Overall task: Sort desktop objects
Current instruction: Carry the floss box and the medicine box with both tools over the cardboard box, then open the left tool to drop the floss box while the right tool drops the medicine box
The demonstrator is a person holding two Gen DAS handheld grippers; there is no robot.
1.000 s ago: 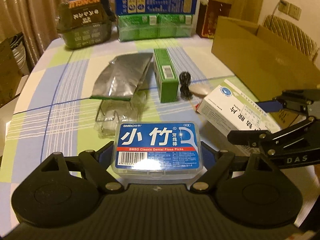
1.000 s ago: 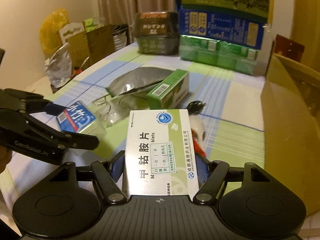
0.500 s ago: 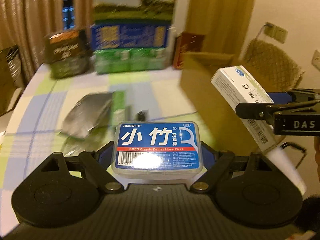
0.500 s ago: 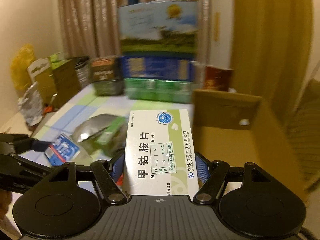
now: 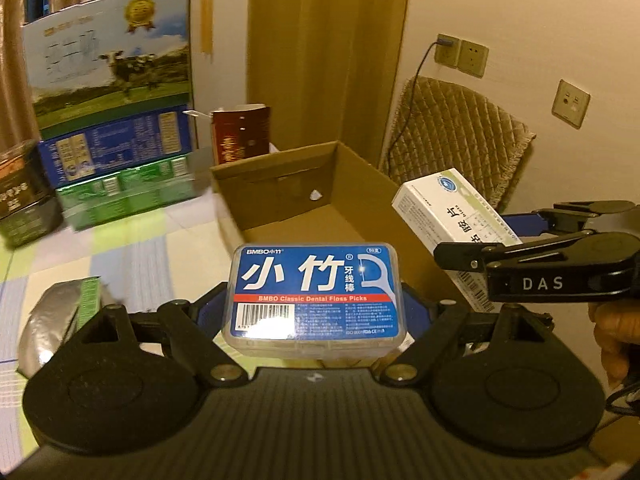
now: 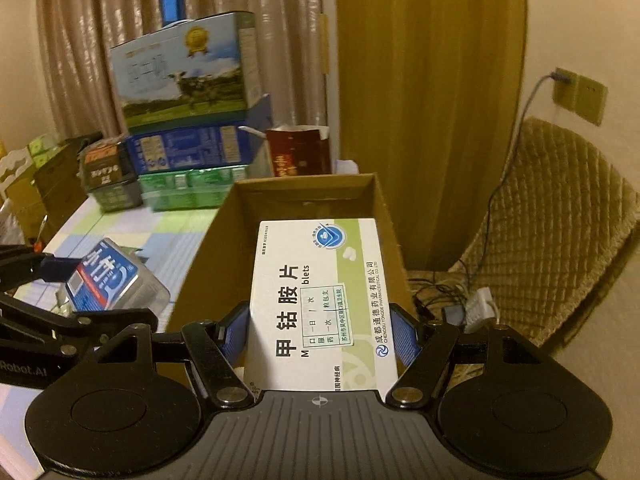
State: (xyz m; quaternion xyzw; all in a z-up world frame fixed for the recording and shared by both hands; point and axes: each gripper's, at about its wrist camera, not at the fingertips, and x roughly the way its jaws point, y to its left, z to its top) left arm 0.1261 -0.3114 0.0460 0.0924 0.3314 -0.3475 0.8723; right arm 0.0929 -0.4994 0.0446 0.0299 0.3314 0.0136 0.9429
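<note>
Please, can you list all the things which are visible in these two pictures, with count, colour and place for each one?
floss pick box: 1, blue label, clear case, between the left gripper's fingers
tablet box: 1, white and green, between the right gripper's fingers
cardboard box: 1, brown, open, on the table ahead
milk cartons: stacked, blue and green, far side of the table
dark red box: 1, behind the cardboard box
silver pouch: 1, on the table, left
chair: 1, tan quilted cover, right
left gripper: 1, black, blue pads
right gripper: 1, black, blue pads
</note>
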